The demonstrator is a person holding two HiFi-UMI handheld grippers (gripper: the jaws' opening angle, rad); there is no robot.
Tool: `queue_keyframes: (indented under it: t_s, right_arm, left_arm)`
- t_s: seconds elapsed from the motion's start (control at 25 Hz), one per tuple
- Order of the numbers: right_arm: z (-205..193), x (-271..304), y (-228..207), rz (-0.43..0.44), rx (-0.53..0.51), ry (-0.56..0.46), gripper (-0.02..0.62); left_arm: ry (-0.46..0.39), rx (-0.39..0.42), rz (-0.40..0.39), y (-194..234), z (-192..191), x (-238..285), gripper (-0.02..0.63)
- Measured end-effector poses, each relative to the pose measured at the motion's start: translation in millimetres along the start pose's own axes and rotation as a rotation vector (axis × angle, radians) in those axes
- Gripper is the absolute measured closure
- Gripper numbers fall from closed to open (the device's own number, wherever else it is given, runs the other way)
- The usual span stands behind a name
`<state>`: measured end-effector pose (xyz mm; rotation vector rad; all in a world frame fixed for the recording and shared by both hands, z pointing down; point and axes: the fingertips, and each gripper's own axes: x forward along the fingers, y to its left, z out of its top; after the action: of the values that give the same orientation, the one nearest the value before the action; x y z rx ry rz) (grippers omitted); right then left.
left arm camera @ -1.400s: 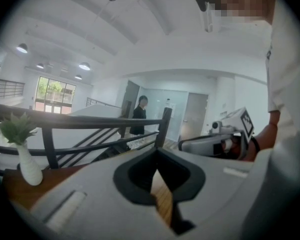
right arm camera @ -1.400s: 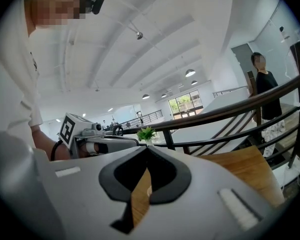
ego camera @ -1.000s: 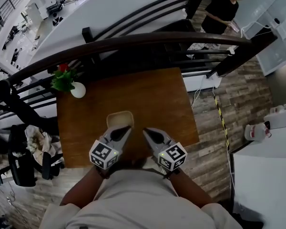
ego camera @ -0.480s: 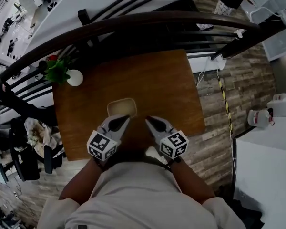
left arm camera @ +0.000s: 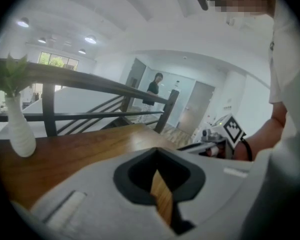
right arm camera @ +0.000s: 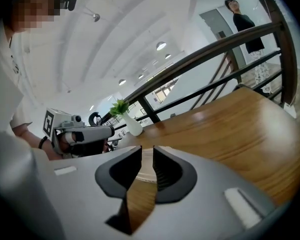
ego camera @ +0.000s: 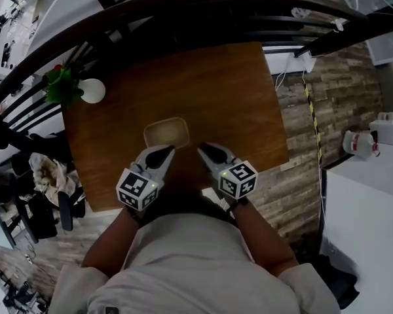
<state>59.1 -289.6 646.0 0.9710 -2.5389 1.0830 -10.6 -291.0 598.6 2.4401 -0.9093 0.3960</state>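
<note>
The tray on the table, just ahead of left gripper and right gripper; vase far left; railing behind

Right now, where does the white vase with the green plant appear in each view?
Head view: the white vase stands upper left, at the table's far left corner.
Left gripper view: at the far left edge, on the table.
Right gripper view: left of centre, in the background.
Shared landmark: the dark railing behind it.
</note>
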Motion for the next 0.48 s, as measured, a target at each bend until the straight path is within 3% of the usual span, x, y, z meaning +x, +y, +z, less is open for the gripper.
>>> queue_keyframes:
  t_s: [0.48]
  right_arm:
    - [-55, 39, -33, 0.019, 0.138, 0.086, 0.514]
  left_arm:
    - [0.072, -0.047, -0.002, 27, -44, 18, 0.603]
